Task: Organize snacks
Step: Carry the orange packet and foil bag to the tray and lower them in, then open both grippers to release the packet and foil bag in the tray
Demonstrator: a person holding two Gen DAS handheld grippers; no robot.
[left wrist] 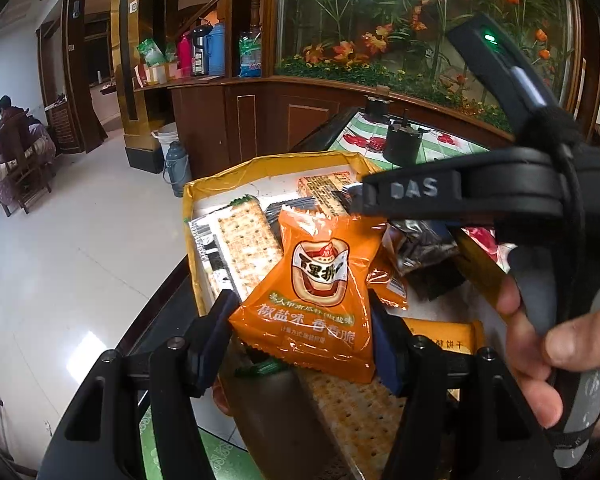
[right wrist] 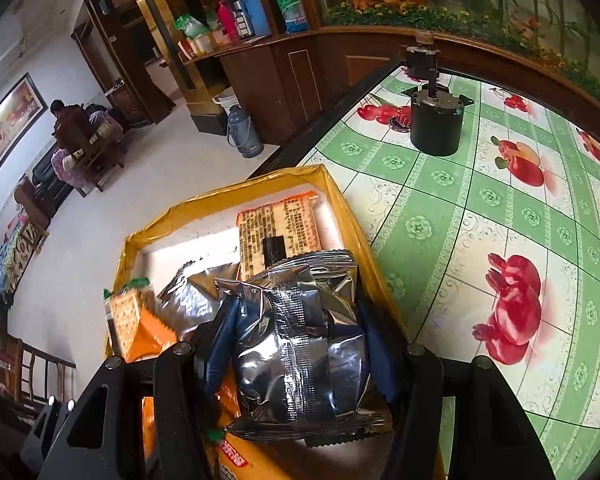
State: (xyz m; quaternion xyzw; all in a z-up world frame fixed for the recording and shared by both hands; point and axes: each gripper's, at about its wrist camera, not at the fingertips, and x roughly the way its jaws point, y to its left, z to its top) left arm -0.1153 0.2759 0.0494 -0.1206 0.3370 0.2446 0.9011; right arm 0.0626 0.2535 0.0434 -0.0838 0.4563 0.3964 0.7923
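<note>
Evidently light, crinkly and slippery: orange snack packet (left wrist: 316, 300) pinched across its middle in left claw (left wrist: 304, 340), silver foil packet (right wrist: 300, 340) likewise in right claw (right wrist: 300, 344), both above yellow-edged box (right wrist: 220, 196) at table (right wrist: 480, 220) edge; best gripped gently mid-body.

The orange snack packet (left wrist: 316, 304) between the left gripper's pads carries a central emblem with the characters 百里挑一; beneath it stand a green band of small print, too fine to read with certainty, and the white line 椒盐味 香香脆. The black arm of the other gripper (left wrist: 414, 190), crossing above and to the right of that packet, bears the raised letters "DAS". A yellow-orange packet (left wrist: 444, 338) just right of the pads shows 饼干. Dense print on a cracker wrapper (right wrist: 280, 232) ahead of the right gripper stays illegible.
</note>
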